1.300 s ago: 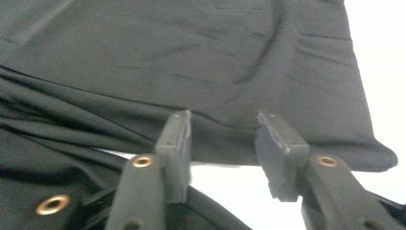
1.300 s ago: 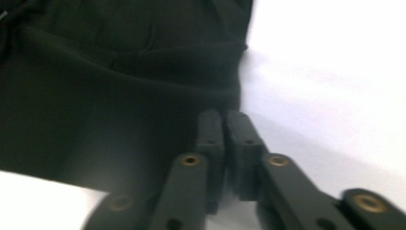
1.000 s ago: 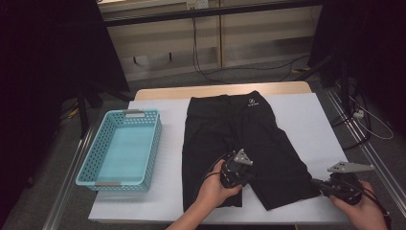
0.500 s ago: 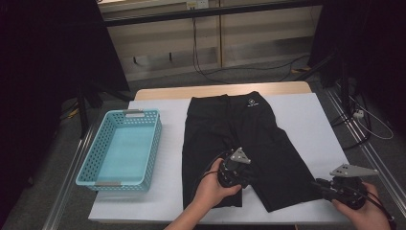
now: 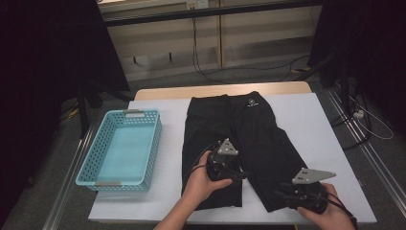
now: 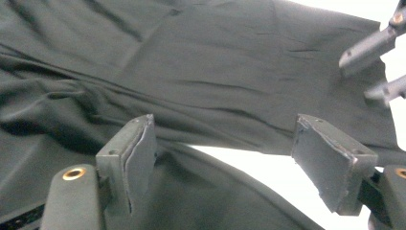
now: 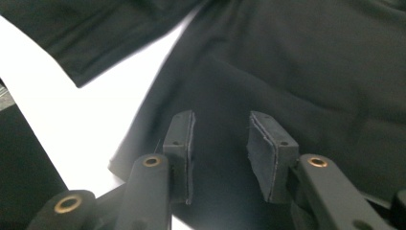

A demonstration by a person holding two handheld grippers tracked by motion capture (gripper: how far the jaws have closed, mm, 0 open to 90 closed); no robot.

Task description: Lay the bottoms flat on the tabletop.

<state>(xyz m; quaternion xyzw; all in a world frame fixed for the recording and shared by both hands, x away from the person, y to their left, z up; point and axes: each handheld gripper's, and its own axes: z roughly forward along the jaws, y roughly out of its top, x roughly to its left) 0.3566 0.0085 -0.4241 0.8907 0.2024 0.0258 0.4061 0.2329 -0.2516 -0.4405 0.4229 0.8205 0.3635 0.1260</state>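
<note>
Black shorts (image 5: 244, 143) lie spread flat down the middle of the white tabletop (image 5: 316, 120), waistband toward the far edge and both leg hems at the near edge, as a person works over them with two hand-held grippers. The left gripper (image 5: 238, 173) hovers over the crotch seam between the legs, its fingers (image 6: 136, 153) spread wide and having just been opening, with cloth below but nothing between them. The right gripper (image 5: 281, 192), near the hem of the right leg at the near edge, has likewise just been opening; its fingers (image 7: 181, 143) stand a little apart over the fabric, gripping nothing. Both seem to have let go after smoothing, so the next move likely calls for fresh holds on a hem or edge to begin folding. Counted: one pair of shorts, one empty turquoise basket (image 5: 98, 167) by the left edge, two grippers.
</note>
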